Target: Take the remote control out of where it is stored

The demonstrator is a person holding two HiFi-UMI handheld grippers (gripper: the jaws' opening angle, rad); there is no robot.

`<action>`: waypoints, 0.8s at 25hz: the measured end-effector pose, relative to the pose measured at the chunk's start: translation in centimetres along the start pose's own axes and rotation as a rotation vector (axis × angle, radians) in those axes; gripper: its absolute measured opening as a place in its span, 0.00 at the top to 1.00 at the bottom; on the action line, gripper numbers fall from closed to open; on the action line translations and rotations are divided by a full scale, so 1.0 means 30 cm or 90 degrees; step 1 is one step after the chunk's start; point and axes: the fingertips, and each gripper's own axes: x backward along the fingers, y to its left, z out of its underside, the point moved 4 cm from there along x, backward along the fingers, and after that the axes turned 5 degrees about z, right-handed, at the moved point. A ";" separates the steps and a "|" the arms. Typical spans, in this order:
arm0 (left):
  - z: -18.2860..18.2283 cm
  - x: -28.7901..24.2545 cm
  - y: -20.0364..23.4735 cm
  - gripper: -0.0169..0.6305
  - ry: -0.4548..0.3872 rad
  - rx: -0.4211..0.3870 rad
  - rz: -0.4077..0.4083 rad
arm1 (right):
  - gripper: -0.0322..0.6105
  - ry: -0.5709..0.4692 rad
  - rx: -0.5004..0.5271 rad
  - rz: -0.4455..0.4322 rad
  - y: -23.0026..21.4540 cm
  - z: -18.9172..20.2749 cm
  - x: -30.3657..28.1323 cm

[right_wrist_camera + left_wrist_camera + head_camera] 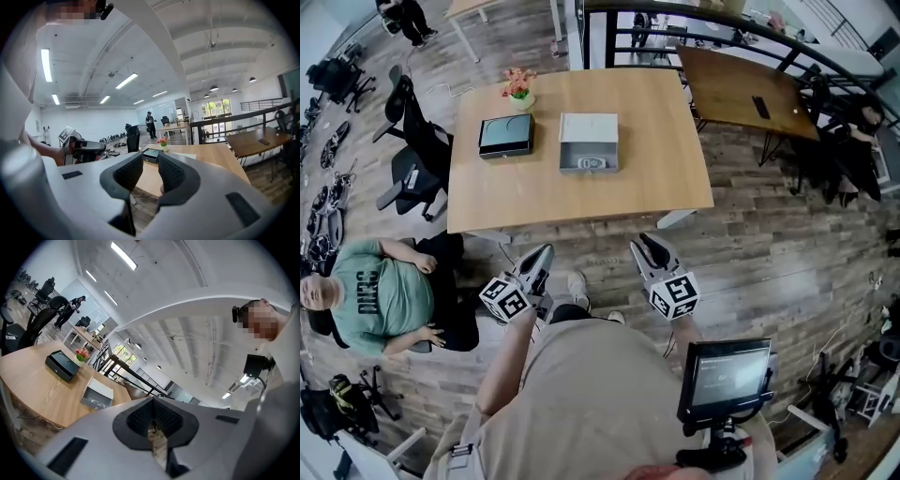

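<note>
A grey storage box [588, 128] stands mid-table with its drawer pulled out toward me. A pale remote control [592, 163] lies in that drawer. The same box [97, 394] shows in the left gripper view, far ahead at the left. A black case [506, 135] sits to its left. My left gripper [538, 262] and right gripper [648, 250] hang short of the table's front edge, close to my body. Both are shut and hold nothing. The left gripper's [152, 412] pads meet. The right gripper [150, 172] has bare air between its fingers.
The wooden table [666, 178] also carries a small flower pot [519, 87] at its back left. A seated person in a green shirt [370, 295] and black office chairs [412, 141] are at the left. A darker table [741, 89] stands at the right, and a screen on a stand [727, 377] is beside me.
</note>
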 end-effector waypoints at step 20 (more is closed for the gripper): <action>-0.229 0.033 0.313 0.97 -0.032 0.019 0.060 | 0.81 0.040 0.062 0.034 0.099 -0.093 -0.375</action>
